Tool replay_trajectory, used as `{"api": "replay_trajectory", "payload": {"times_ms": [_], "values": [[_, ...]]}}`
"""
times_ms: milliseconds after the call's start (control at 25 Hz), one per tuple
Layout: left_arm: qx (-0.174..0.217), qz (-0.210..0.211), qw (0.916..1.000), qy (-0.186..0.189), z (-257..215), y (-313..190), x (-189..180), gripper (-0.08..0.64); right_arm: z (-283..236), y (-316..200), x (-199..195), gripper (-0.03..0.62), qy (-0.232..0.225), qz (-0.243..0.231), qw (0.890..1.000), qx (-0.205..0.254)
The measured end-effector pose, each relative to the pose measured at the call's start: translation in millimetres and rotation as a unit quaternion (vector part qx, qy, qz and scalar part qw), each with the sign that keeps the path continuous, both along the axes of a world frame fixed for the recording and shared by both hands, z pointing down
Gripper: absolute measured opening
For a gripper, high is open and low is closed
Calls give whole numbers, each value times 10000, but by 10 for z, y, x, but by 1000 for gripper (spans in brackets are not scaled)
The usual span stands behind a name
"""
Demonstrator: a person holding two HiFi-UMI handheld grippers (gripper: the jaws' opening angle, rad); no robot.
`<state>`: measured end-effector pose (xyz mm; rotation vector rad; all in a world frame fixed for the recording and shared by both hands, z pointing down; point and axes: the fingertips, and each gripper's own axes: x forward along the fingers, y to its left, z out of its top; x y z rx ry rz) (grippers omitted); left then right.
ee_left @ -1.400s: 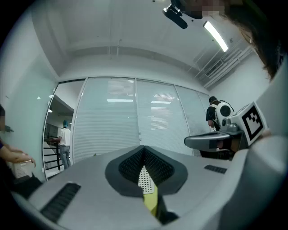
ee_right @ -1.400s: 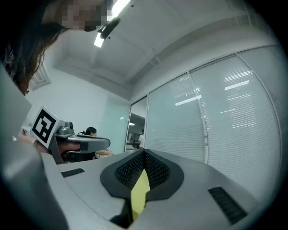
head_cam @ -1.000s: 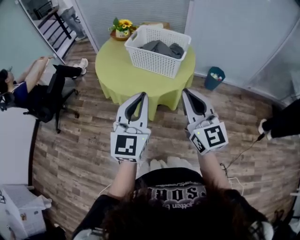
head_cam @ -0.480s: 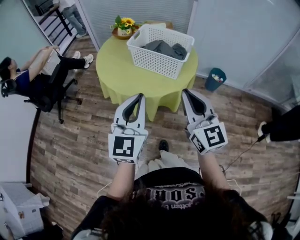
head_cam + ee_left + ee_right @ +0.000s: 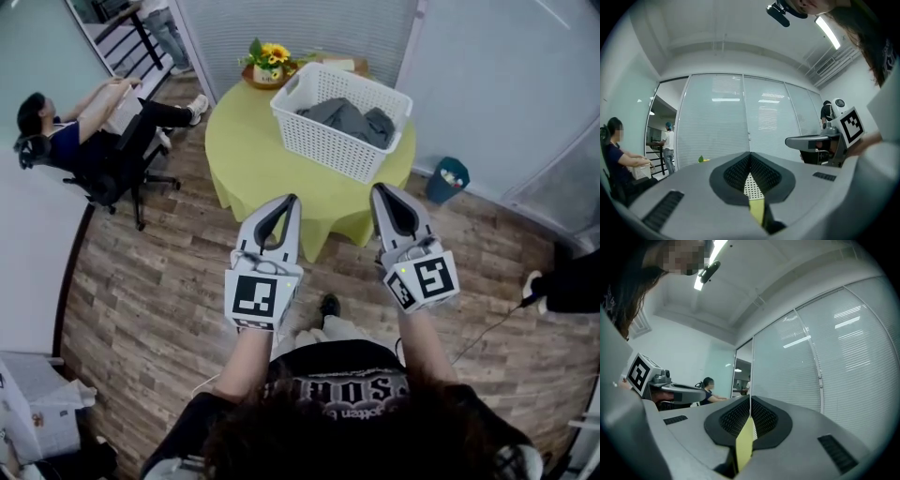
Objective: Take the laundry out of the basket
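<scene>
Grey laundry (image 5: 345, 117) sits in the white basket (image 5: 328, 148) on the green table (image 5: 253, 159), ahead and well apart; right claw (image 5: 378, 190) slightly nearer than left claw (image 5: 289, 199). Both pinched together, empty.

A round table (image 5: 246, 159) under a yellow-green cloth stands in the upper middle of the frame. A white slatted basket (image 5: 323, 142) sits on its right part, holding crumpled grey laundry (image 5: 343, 114). At the table's far edge, just left of the basket, is a small pot of yellow flowers (image 5: 269, 64).

Below the table, both grippers are held side by side over the wooden plank floor (image 5: 141, 300), pointing up the frame toward the table. The left gripper (image 5: 292, 200) and right gripper (image 5: 377, 189) each have their jaws drawn together at the tips, with nothing held.

A person sits on an office chair (image 5: 111, 173) at upper left. A teal bin (image 5: 447, 178) stands right of the table.
</scene>
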<state>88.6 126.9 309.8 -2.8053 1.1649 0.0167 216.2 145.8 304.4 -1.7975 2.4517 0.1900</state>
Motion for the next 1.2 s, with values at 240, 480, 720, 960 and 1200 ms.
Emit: {"api": "replay_trajectory", "payload": {"times_ms": [240, 480, 720, 960, 1200], "values": [[-88, -159, 9998, 10, 10, -477, 104, -2, 0, -494, 175, 31, -98, -164, 9998, -50], [-244, -174, 9994, 156, 14, -943, 296, -2, 12, -942, 282, 29, -43, -459, 9986, -249], [-201, -212, 9994, 161, -19, -1264, 502, -2, 18, -1286, 499, 29, -49, -474, 9985, -275], [-139, -275, 9994, 139, -48, -1474, 604, -2, 39, -1523, 637, 29, -66, -516, 9981, -316], [-187, -272, 9994, 79, -19, -1654, 580, -2, 75, -1719, 677, 29, -111, -456, 9982, -374]]}}
